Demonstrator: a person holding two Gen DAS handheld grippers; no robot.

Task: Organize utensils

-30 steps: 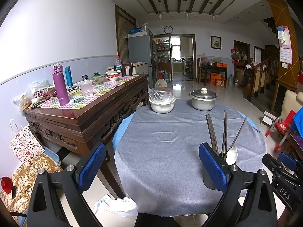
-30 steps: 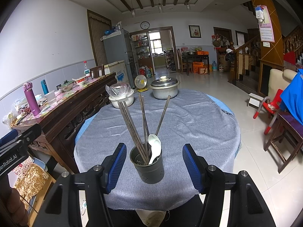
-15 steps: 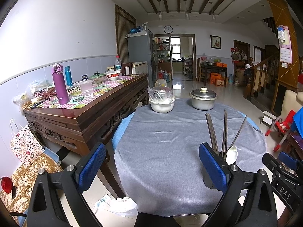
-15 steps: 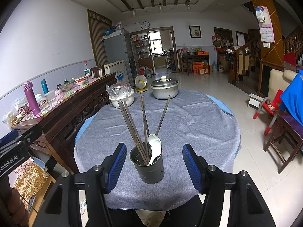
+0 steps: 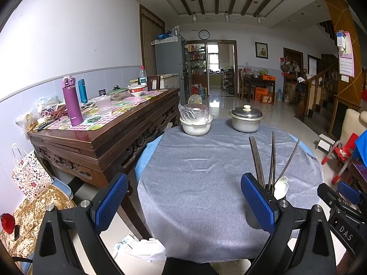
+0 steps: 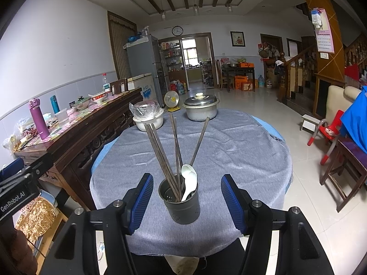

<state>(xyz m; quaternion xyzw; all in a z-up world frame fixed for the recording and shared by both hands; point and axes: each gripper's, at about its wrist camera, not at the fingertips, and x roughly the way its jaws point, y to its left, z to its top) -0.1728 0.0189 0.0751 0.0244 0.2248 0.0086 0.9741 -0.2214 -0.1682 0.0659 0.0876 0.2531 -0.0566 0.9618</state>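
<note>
Near the table's (image 6: pixel 252 142) front edge sits my utensil holder (image 6: pixel 180 202), chopsticks (image 6: pixel 160 151) and spoon (image 6: pixel 189 180) already inside; right gripper (image 6: pixel 184 202) straddles it spread wide, left gripper (image 5: pixel 183 202) idles released alongside, probably finished.

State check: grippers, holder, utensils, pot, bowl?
left gripper: open, holds nothing
right gripper: open, flanking the holder, not touching
utensil holder: upright on the table
chopsticks: in holder, leaning
white spoon: in holder, bowl end up
metal pot: lid on
white bowl: covered with plastic
</note>
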